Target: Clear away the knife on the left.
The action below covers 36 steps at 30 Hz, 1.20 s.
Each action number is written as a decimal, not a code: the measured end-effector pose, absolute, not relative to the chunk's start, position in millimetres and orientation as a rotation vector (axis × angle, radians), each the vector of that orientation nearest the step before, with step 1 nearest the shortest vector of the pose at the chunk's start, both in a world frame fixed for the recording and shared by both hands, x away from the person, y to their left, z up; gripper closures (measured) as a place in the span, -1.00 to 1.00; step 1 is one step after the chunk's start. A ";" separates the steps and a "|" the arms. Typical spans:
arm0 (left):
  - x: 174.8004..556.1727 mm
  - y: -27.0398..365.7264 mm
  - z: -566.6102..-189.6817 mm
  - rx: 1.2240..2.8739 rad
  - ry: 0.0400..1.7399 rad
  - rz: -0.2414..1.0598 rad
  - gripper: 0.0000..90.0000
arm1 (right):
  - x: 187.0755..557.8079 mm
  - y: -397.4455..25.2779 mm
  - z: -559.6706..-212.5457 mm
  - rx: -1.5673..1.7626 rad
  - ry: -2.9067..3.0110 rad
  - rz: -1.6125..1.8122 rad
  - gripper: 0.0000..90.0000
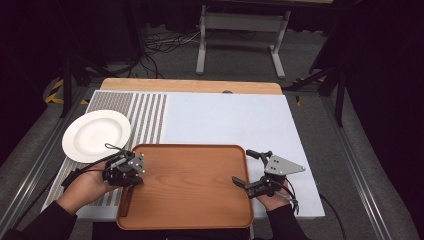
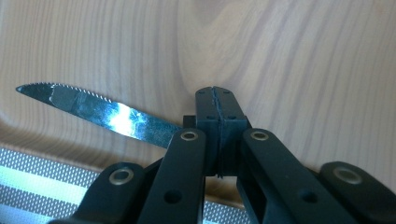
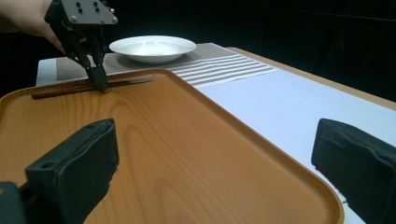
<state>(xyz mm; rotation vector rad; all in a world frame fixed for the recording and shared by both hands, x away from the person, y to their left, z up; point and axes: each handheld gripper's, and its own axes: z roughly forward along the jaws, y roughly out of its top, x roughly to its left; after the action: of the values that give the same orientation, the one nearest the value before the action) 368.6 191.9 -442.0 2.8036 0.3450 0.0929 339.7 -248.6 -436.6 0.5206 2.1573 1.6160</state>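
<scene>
- Right now the left gripper (image 1: 131, 181) sits over the left edge of the wooden tray (image 1: 200, 200), jaws pressed together on a knife (image 2: 100, 112).
- Left gripper view: jaws are closed on the knife near where blade meets handle; serrated blade sticks out to one side, tip free, just above the tray's wood.
- Right gripper view: knife (image 3: 88, 86) lies low along the tray's far-left rim, brown handle to one end, blade to the other; can't tell if it's lifted or resting on the wood.
- Right gripper (image 1: 250, 167) hovers at the tray's right edge, fingers (image 3: 74, 172) spread wide w/ nothing between them; one jaw over the tray, the other beyond the rim over the white table cover (image 1: 225, 117).
- White plate (image 1: 96, 135) stands on the striped mat (image 1: 150, 112), just beyond the tray's left corner, apart from the knife.
- Handling, my guess: knife is light, stiff, thin. Polished steel blade = slippery, prob. twists in a pinch; edge is sharp.
- Better hold: the handle, close to the blade end, so it balances and doesn't swing. Present grip looks about there, maybe partly on metal.
- Keep it level and low when moving; a tilt could let it slide out.
</scene>
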 end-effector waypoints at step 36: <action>363.9 209.3 -418.0 2.551 0.473 0.127 -0.07 | 338.7 -248.7 -436.0 0.521 2.152 1.615 -0.97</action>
<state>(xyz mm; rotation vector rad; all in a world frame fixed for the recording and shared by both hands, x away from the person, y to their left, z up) 363.9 209.3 -418.0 2.5510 0.4727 0.1266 338.7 -248.7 -436.0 0.5210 2.1519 1.6148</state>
